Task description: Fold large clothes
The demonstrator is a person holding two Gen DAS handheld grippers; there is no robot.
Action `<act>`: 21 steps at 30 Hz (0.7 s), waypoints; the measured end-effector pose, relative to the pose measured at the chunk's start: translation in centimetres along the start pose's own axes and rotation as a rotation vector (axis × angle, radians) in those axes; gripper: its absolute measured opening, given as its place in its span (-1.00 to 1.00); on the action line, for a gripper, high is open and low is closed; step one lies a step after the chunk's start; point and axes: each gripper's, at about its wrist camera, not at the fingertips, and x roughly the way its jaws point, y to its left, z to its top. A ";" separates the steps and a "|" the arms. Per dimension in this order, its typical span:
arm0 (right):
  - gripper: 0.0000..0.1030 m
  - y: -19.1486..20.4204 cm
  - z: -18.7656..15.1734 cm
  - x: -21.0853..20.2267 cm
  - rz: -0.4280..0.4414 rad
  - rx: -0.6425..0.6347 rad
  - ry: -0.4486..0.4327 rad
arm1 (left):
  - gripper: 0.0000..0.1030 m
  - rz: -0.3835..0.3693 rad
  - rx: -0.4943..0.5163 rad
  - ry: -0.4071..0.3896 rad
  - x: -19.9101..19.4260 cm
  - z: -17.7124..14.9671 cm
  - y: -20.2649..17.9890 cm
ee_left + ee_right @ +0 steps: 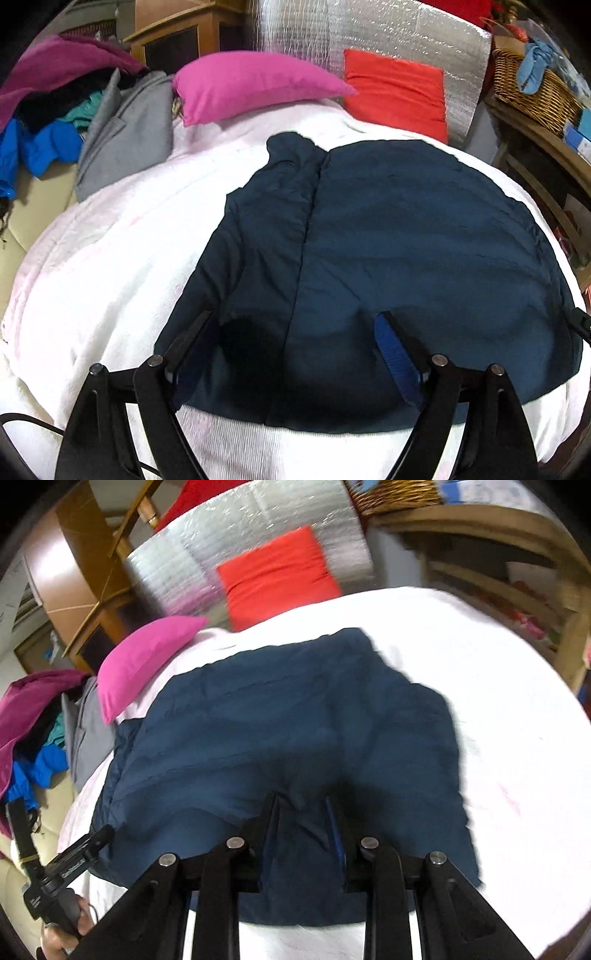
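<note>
A large dark navy garment [369, 236] lies spread flat on a white blanket [110, 266], with a seam running down its left part. My left gripper [295, 321] is open just above the garment's near edge, holding nothing. In the right wrist view the same garment [280, 709] lies below my right gripper [301, 799]. Its jaws stand narrowly apart with a fold of the navy fabric between them; the view is motion-blurred. The left gripper [99, 836] shows at the garment's left edge in that view.
A pink pillow [251, 85] and a red cushion [395, 96] lie at the far end against a silver foil panel [369, 33]. A pile of clothes [55, 110] sits at the left. A wicker basket [535, 88] stands on wooden shelving at the right.
</note>
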 end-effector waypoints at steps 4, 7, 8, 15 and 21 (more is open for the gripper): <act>-0.44 -1.5 -1.1 -1.7 -0.035 0.051 0.004 | 0.67 0.003 0.012 -0.027 -1.3 -1.1 -0.3; -0.44 -2.7 -1.4 -2.3 -0.070 0.082 0.013 | 0.67 -0.005 0.018 -0.031 -1.6 -1.5 -0.5; -0.43 -3.0 -1.4 -2.4 -0.073 0.094 0.016 | 0.67 -0.004 0.023 -0.031 -1.6 -1.6 -0.5; -0.43 -5.0 -1.6 0.3 -0.036 0.150 0.124 | 0.67 -0.001 0.019 -0.023 -1.2 -1.6 -0.6; -0.43 -5.7 -0.8 -1.0 0.025 0.180 0.072 | 0.67 0.018 0.038 -0.038 -1.4 -1.8 -0.7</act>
